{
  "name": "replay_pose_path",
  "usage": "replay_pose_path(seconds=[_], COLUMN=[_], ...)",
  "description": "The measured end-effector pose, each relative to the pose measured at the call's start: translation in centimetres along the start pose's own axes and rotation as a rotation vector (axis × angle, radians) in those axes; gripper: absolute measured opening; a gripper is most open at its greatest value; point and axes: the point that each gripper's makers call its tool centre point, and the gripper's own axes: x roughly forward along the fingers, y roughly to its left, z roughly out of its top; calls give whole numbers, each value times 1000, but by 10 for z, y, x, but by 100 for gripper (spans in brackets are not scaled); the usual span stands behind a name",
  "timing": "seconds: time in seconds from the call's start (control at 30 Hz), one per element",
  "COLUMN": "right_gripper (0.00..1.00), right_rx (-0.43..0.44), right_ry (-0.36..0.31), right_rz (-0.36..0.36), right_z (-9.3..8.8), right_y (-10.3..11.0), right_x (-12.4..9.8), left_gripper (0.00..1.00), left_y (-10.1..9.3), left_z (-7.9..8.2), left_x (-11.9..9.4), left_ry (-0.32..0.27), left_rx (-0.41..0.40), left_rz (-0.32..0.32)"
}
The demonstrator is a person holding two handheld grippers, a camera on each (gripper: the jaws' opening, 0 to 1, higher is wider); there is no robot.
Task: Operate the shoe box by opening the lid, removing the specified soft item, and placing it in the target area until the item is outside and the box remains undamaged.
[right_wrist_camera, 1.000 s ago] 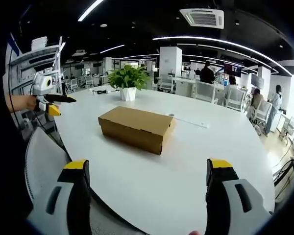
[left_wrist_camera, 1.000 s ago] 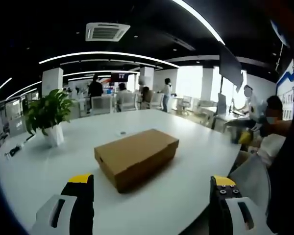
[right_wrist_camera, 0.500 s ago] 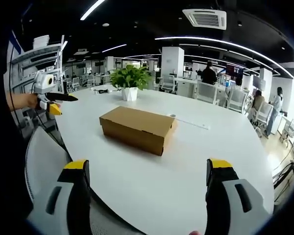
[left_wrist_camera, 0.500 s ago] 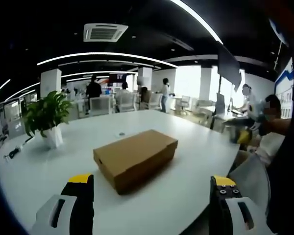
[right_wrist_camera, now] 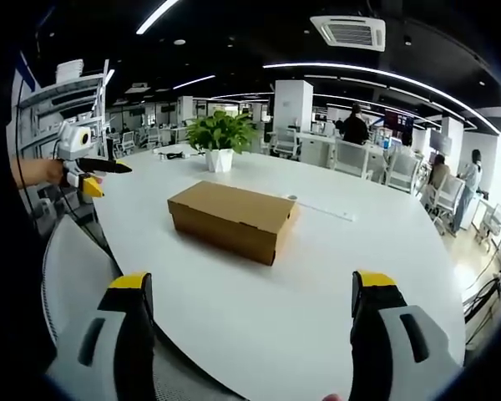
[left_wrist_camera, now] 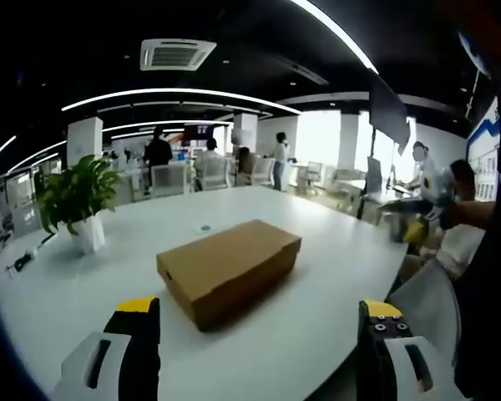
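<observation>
A plain brown cardboard shoe box (left_wrist_camera: pixel 228 267) lies on the big white table (left_wrist_camera: pixel 83 301) with its lid down; nothing of its contents shows. The right gripper view has the same shoe box (right_wrist_camera: pixel 232 219) near the table's middle. My left gripper (left_wrist_camera: pixel 259 347) is open, well short of the box, its yellow-tipped jaws wide apart above the table's near edge. My right gripper (right_wrist_camera: pixel 250 338) is open too, back from the box over the table's rim. In the right gripper view the left gripper (right_wrist_camera: pixel 83 167) hangs at the far left in a hand, off the table.
A potted green plant (left_wrist_camera: pixel 77 200) in a white pot stands on the table beyond the box, also plant (right_wrist_camera: pixel 220 138). A white chair back (right_wrist_camera: pixel 75 276) sits below the table's edge. Office desks, chairs and people fill the background.
Both views have drifted slightly; the box sits a touch further left in each. Box, lid and both grippers' jaws are unchanged.
</observation>
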Motion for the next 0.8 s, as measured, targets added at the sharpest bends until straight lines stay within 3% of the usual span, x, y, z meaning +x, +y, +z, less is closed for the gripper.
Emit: replay_pose_path(seconds=[0.8], right_gripper=[91], right_rx=[-15], right_ry=[14], right_rz=[23], right_z=[-3], right_y=[-12], right_x=[9], left_gripper=[100], left_y=[10], left_z=[-3], left_x=[2], left_ry=[4], left_rx=[-8], left_rz=[33])
